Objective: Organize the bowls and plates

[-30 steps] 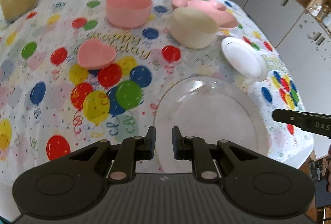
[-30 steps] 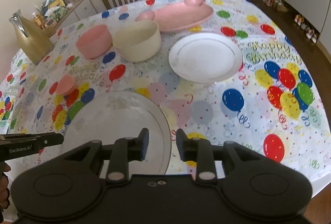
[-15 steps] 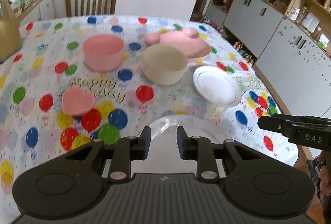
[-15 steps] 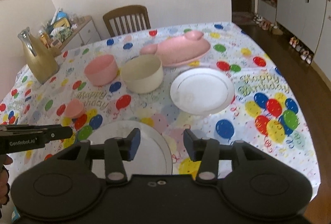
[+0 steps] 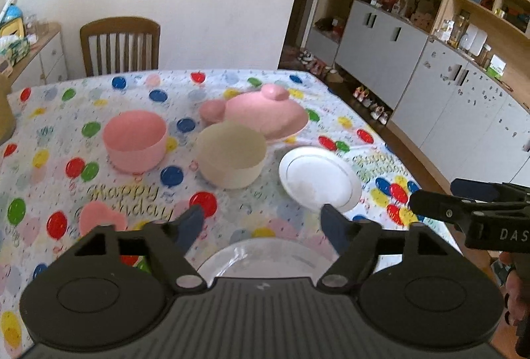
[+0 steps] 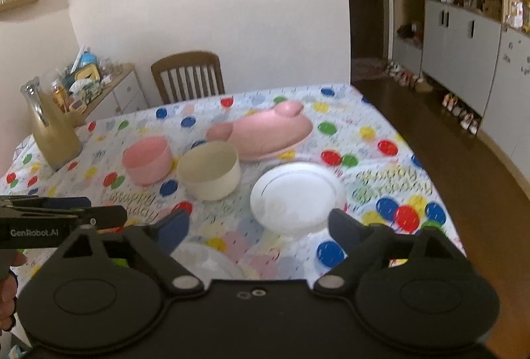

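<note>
On the balloon tablecloth stand a pink bowl (image 5: 134,140) (image 6: 147,160), a cream bowl (image 5: 232,153) (image 6: 209,170), a pink mouse-shaped plate (image 5: 265,115) (image 6: 270,132), a small white plate (image 5: 318,178) (image 6: 296,196), a clear glass plate (image 5: 261,259) (image 6: 205,261) at the near edge and a small pink heart dish (image 5: 99,216). My left gripper (image 5: 263,225) is open and empty above the glass plate. My right gripper (image 6: 258,226) is open and empty, held above the table in front of the white plate.
A gold vase (image 6: 54,130) stands at the table's far left. A wooden chair (image 5: 121,44) is behind the table. A cluttered sideboard (image 6: 99,87) is at the left wall. Grey cabinets (image 5: 447,87) and shoes line the right wall.
Both grippers have risen and drawn back from the glass plate, and both have opened wide. The dishes have not moved.
</note>
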A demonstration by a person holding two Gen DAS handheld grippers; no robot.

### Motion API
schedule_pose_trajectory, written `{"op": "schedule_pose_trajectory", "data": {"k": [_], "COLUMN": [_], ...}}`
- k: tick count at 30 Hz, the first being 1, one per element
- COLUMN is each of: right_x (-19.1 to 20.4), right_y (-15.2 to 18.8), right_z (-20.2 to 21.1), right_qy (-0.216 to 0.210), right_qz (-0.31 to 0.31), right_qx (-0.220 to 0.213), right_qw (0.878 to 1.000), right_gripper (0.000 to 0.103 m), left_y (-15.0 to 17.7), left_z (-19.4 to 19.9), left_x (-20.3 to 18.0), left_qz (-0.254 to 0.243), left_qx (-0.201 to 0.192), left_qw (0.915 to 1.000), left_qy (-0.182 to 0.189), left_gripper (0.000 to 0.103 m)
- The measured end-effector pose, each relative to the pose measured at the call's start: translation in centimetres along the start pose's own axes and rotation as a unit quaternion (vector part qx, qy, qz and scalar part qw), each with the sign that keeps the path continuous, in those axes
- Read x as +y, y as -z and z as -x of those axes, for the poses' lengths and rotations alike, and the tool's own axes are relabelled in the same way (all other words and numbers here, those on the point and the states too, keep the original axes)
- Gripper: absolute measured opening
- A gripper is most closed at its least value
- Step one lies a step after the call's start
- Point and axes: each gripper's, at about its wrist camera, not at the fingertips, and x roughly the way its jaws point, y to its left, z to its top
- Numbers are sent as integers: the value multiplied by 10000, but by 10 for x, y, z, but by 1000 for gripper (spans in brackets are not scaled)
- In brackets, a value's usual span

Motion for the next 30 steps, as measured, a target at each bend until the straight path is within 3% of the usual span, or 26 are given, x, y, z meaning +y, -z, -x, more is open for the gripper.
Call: {"op": "schedule_pose_trajectory", "data": {"k": [7, 21, 30], "right_x": [-18, -78, -118], "right_y": [-9, -33, -40], "right_z": [-10, -94, -161], "right_qy": [37, -2, -111], "right_qz": [18, 140, 258], "right_qx": [-151, 445, 1043], "right_qw": [9999, 9989, 9941], "right_gripper": [103, 102, 92], "left_y": [-12, -31, -30], "left_z": [-23, -113, -174], "left_x": [-14, -34, -42], "left_qz": [-45, 110, 394], "left_qx": [74, 446, 915], "left_qw": [10000, 9986, 9936], "left_qy": [29, -281, -540], "left_gripper": [81, 81, 81]}}
